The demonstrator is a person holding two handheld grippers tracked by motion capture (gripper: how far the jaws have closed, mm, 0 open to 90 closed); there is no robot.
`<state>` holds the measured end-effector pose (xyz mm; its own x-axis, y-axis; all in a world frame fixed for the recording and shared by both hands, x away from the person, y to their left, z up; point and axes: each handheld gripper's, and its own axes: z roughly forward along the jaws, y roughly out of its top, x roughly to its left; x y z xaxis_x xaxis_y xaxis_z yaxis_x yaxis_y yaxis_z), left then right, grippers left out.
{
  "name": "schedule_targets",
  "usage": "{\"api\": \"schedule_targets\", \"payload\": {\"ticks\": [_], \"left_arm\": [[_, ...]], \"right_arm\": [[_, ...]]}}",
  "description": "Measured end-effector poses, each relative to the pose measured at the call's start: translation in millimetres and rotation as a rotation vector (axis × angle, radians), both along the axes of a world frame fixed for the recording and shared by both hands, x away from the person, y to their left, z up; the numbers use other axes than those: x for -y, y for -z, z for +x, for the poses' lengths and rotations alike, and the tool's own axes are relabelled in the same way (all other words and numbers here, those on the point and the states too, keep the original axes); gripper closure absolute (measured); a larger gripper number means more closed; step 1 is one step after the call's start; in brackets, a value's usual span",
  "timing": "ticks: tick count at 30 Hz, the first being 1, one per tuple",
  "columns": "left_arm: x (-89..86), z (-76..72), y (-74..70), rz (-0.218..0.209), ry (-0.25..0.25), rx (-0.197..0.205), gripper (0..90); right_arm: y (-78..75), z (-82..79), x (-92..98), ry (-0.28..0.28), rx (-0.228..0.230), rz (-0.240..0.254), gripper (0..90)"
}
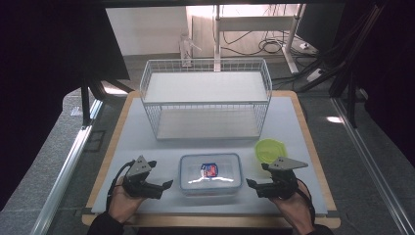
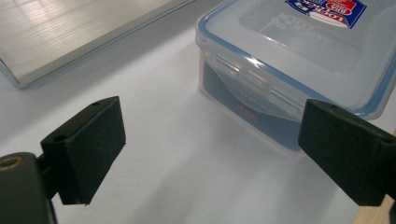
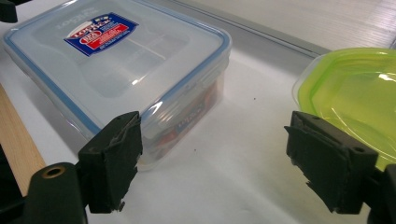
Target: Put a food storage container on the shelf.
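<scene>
Container [image 1: 210, 174] sits near you at the table's [image 1: 293, 122] middle; your left gripper [image 1: 164, 186] and right gripper [image 1: 252, 185] flank it, both released, empty. Grip unevenly and it may skid right into the green bowl [image 1: 270, 150].

Bare table strip [image 1: 147, 142] runs across mid-frame between the wire rack [image 1: 205, 98] above and the clear lidded container [image 1: 210, 174] at lower centre. Green lidded bowl [image 1: 269, 149] crowds the container's right side. Open lanes flank the container's 2 short ends.
</scene>
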<state>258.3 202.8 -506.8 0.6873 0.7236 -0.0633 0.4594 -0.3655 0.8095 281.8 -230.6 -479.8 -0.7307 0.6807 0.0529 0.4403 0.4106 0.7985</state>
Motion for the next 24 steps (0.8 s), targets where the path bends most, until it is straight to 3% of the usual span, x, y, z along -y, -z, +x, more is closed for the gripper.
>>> {"api": "schedule_targets", "payload": {"ticks": [7,11,15,16,18,23,24], "left_arm": [[6.3,2.9,-3.4,-0.052,0.043,-0.042,6.8],[12.3,10.4,-2.5,-0.087,0.072,-0.092,6.0],[18.7,19.6,0.6,-0.11,0.095,-0.147,4.0],[21.6,23.5,2.6,-0.107,0.104,-0.166,3.2],[22.3,25.4,3.7,-0.119,0.11,-0.179,2.5],[30.1,36.7,11.3,-0.183,0.168,-0.256,0.3],[30.1,36.7,11.3,-0.183,0.168,-0.256,0.3]], "right_arm": [[-5.1,-0.5,-5.9,-0.008,-0.009,0.013,18.3],[-6.8,2.4,-8.6,-0.012,-0.035,0.035,16.2],[-7.8,9.4,-15.9,-0.004,-0.114,0.064,8.1],[-5.9,13.4,-20.9,-0.021,-0.156,0.064,7.0],[-4.6,15.2,-23.7,-0.026,-0.171,0.061,7.0],[8.5,30.8,-39.8,-0.067,-0.294,0.063,8.3],[8.5,30.8,-39.8,-0.067,-0.294,0.063,8.3]]}}
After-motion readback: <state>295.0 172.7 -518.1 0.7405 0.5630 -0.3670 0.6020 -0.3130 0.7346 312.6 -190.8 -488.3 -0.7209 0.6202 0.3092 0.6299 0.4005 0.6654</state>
